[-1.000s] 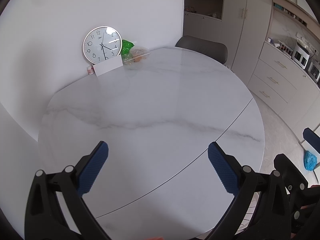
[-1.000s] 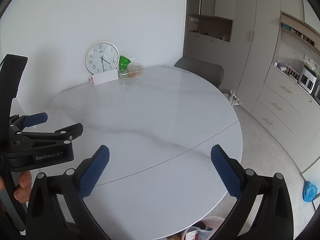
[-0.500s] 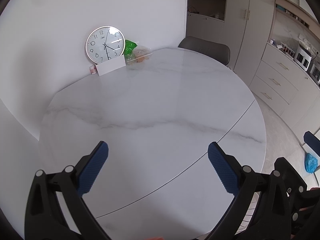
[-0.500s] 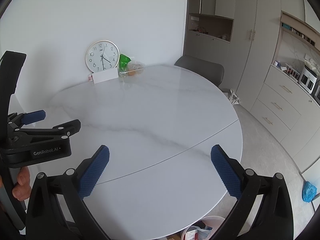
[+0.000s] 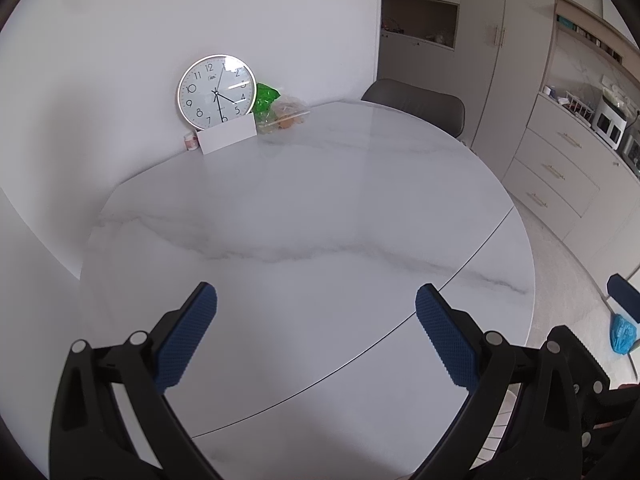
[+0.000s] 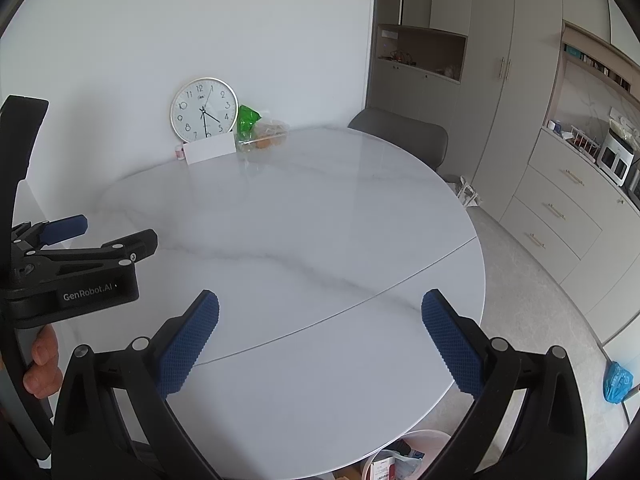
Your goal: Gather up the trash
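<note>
Crumpled green-and-clear plastic bags (image 5: 280, 110) sit at the far edge of the white marble counter (image 5: 320, 208) beside the round clock (image 5: 217, 90); you've drifted slightly closer, left gripper (image 5: 316, 330) and right gripper (image 6: 320, 336) jaws wide, empty.

Clock (image 5: 216, 90) — behind card (image 5: 227, 137), on table (image 5: 304, 216)

- One round marble table (image 5: 320, 208).
- One wall clock (image 5: 217, 90) standing at the table's far edge.
- One white card (image 5: 227, 136) propped in front of the clock.
- One small pink-and-white item (image 5: 191, 142) beside the card; too small to identify.
- One green bag (image 5: 265, 98).
- One clear bag (image 5: 289, 114) with orange contents.
- One grey chair (image 5: 420, 105).
- One blue bag (image 6: 618, 383) on the floor.
- One bin (image 6: 400, 456) under the table's edge.
- Two grippers: left gripper (image 5: 316, 316), right gripper (image 6: 320, 320), each with two blue-padded fingers spread wide.
</note>
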